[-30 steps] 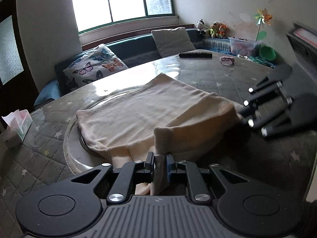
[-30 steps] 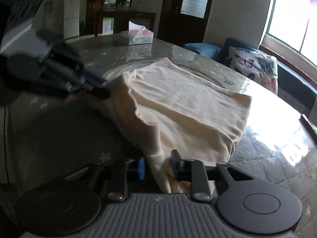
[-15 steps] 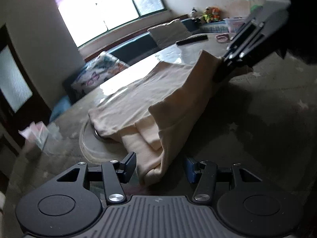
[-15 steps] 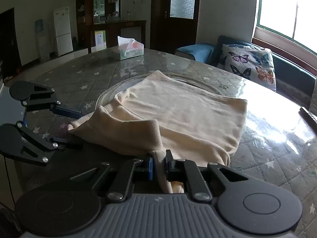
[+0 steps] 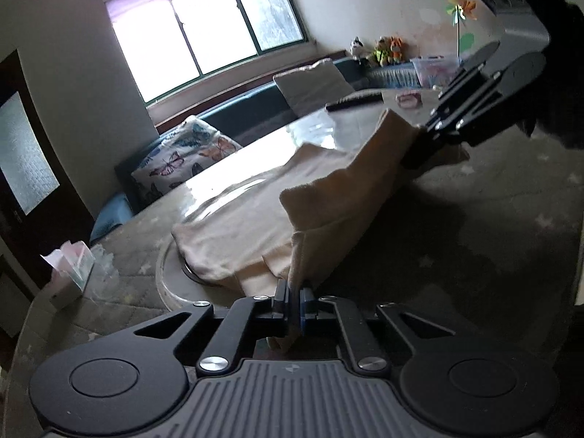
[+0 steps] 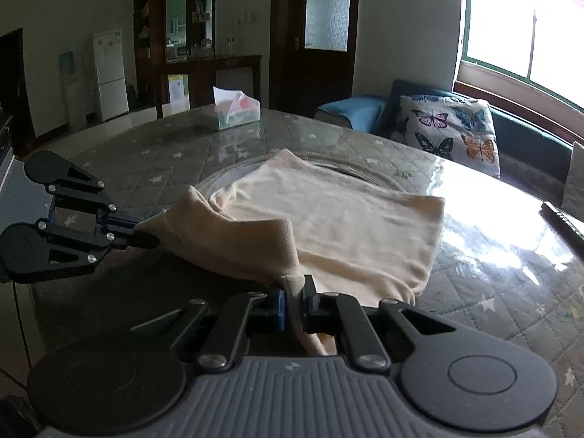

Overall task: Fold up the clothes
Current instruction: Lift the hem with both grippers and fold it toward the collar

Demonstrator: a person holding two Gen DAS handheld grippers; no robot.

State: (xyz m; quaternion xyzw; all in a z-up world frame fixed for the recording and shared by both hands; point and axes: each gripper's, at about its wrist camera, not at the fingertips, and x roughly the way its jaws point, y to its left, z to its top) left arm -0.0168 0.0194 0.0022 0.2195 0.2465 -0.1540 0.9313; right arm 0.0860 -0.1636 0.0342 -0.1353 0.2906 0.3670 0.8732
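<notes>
Left wrist view: left gripper (image 5: 291, 304) has just closed and now pinches 1 near corner of the cloth (image 5: 255, 226). Right gripper (image 6: 292, 304) is clamped on the other near corner. Near edge lifted; the rest lies on the table (image 6: 492, 284). Step: folding over. Next, likely carry both corners level toward the far edge.

Garment (image 6: 339, 219) cream; tabletop (image 6: 175, 153) grey quilted, white stars; cushion (image 6: 452, 131) white with butterflies; tongs (image 5: 292, 301) black, blue pads.
</notes>
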